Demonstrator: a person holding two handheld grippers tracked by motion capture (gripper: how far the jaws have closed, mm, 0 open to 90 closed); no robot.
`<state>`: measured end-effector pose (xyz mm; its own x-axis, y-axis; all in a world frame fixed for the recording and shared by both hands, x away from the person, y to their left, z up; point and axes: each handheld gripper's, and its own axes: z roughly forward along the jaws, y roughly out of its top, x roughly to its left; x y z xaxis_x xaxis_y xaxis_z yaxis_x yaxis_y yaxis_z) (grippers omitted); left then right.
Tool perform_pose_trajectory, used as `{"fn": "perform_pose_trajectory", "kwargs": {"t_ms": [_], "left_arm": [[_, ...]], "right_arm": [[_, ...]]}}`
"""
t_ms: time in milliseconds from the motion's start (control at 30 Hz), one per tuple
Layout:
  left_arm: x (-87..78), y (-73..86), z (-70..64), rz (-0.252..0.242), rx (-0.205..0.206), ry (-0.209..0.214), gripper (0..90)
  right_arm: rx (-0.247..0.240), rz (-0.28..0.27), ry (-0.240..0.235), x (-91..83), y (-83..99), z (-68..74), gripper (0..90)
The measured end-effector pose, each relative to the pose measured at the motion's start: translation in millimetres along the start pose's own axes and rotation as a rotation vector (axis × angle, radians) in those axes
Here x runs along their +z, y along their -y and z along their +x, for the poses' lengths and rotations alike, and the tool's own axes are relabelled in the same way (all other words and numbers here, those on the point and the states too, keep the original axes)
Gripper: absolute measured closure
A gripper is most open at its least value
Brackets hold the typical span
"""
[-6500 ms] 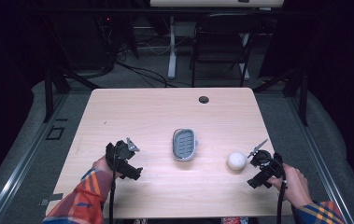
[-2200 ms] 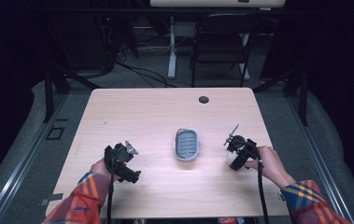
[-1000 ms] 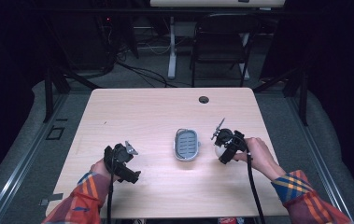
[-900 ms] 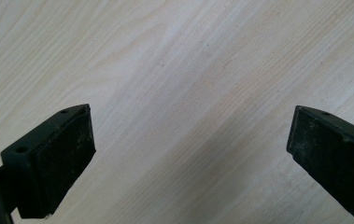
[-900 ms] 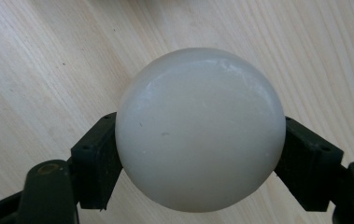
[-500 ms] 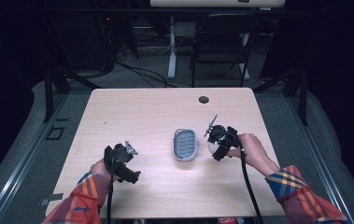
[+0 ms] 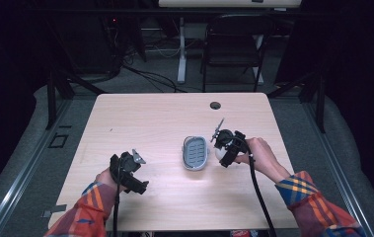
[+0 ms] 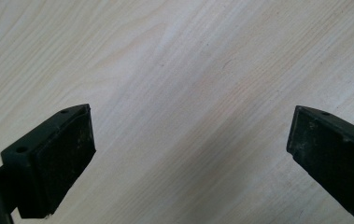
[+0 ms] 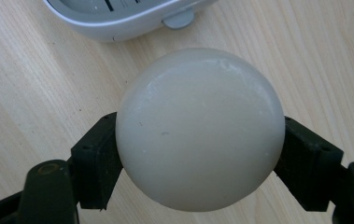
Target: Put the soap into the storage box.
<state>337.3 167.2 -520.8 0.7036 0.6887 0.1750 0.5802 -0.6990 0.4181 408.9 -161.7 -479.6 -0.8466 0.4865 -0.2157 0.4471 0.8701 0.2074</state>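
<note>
The right gripper [image 9: 198, 140] clamps the white ball [image 9: 200, 128] just beside the grey dish [image 7: 195, 152] mid-table, likely to drop it in, while the left gripper [image 8: 188, 154] rests spread apart near the table's [image 7: 150, 118] front edge.

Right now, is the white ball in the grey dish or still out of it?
Out. The white ball is clamped between the right gripper jaws, with the grey dish beside it; the high view shows that dish empty.

1. A pale wooden rectangular table [image 7: 150, 123] with a small dark round grommet hole [image 7: 215, 105] near its far edge.
2. A black metal folding chair [image 7: 234, 44] beyond the table.
3. Grey carpeted floor [image 7: 36, 163] around it.
</note>
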Motion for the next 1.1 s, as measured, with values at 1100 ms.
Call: {"fn": "perform_pose_trajectory", "kwargs": {"t_ms": [1100], "left_arm": [[0.3, -2.0, -0.5, -0.001, 0.006, 0.005, 0.9]], "right_arm": [[-0.059, -0.025, -0.016, -3.0, -53.7, 1.5, 23.4]]}}
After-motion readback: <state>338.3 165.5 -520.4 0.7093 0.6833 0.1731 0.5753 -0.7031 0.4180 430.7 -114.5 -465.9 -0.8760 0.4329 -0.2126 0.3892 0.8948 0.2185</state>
